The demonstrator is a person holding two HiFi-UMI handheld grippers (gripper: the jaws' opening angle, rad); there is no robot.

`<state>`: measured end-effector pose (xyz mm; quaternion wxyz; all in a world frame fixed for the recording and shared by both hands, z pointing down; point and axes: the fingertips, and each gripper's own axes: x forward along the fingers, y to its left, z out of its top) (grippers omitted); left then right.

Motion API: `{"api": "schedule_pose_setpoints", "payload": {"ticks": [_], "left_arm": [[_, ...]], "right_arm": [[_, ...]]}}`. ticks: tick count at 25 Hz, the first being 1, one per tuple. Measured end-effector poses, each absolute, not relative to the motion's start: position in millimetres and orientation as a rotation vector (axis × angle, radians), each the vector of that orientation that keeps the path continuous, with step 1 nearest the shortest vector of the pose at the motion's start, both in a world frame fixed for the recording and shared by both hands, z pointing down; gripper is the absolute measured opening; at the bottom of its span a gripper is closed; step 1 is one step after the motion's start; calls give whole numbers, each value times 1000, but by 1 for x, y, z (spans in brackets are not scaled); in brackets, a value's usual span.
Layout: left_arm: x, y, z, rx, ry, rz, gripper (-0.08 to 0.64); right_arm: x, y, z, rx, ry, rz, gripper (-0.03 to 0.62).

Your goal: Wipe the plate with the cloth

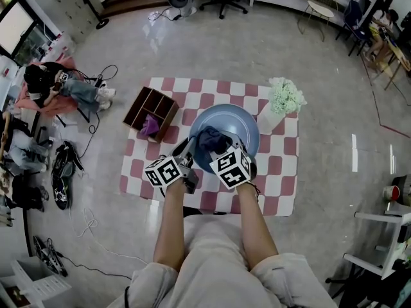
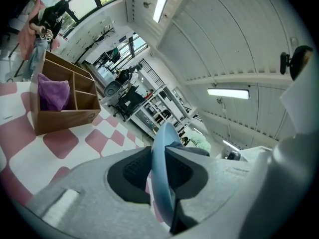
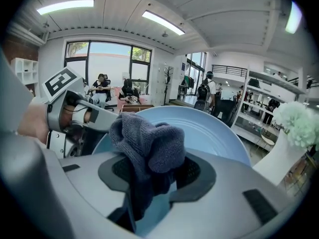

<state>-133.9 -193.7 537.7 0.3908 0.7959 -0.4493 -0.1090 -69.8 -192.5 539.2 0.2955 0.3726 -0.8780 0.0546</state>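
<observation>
Two grips: left claw (image 2: 162,176) pinches the pale-blue plate (image 3: 214,133) edge, right claw (image 3: 152,176) clamps the bunched grey-blue cloth (image 3: 144,143).

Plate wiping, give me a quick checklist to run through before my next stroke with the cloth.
1. Left hand-held gripper clamped on the plate rim: ok, the jaws are shut on the edge.
2. Right hand-held gripper holding the cloth: ok, it is bunched between the shut jaws.
3. Cloth pressed against the plate's face: cannot tell; it sits in front of the face, but contact is unclear.
4. Room from the vase: not ok, it stands close beside the plate's far right rim.
5. Room from the wooden box: ok, it sits apart on the left.
</observation>
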Motion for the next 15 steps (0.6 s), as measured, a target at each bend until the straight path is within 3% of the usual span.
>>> {"api": "schedule_pose_setpoints", "payload": {"ticks": [15], "left_arm": [[-139,-193,534,2053,-1094,-242,54]], "right_arm": [[-63,-209,532,1122,-2321,143,184]]}}
